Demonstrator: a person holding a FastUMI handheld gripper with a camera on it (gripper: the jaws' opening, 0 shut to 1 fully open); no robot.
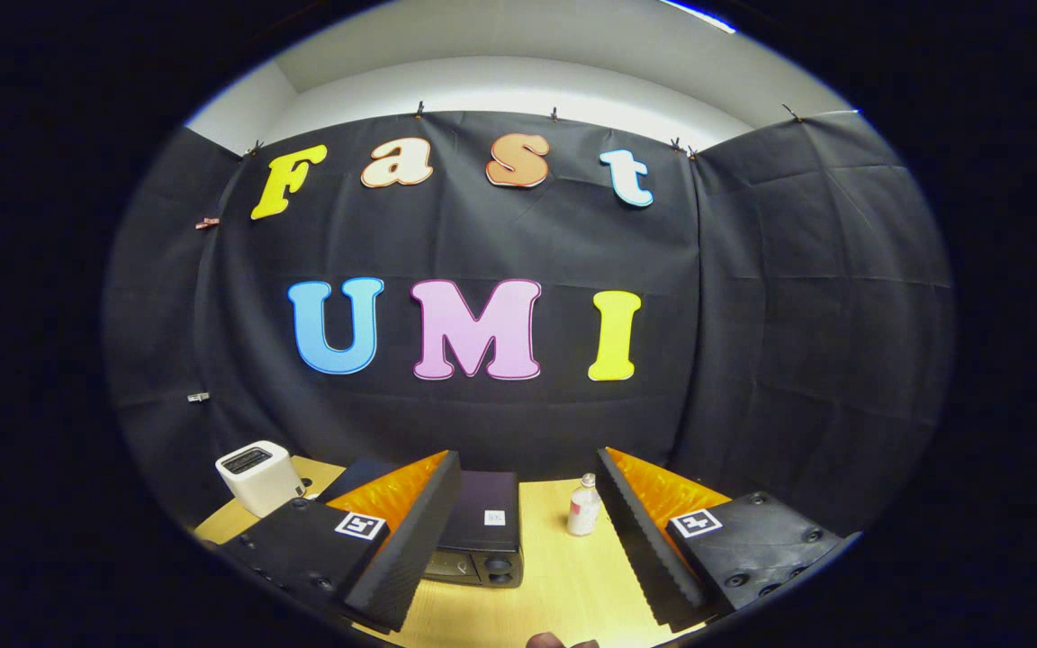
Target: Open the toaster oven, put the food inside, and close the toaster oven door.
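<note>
the gripper (527,531) is held high over a light wooden table (563,585), its two fingers spread wide apart with nothing between them; the toaster oven (482,531), dark and boxy, sits on the table just ahead of the fingers, partly hidden behind the left finger, its door looks closed; a small white bottle (583,506) stands upright beside the oven, close to the right finger but apart from it; a white boxy appliance (257,475) rests well off to the left of the oven; something small and brownish (559,641) shows at the near table edge, i cannot tell what it is
</note>
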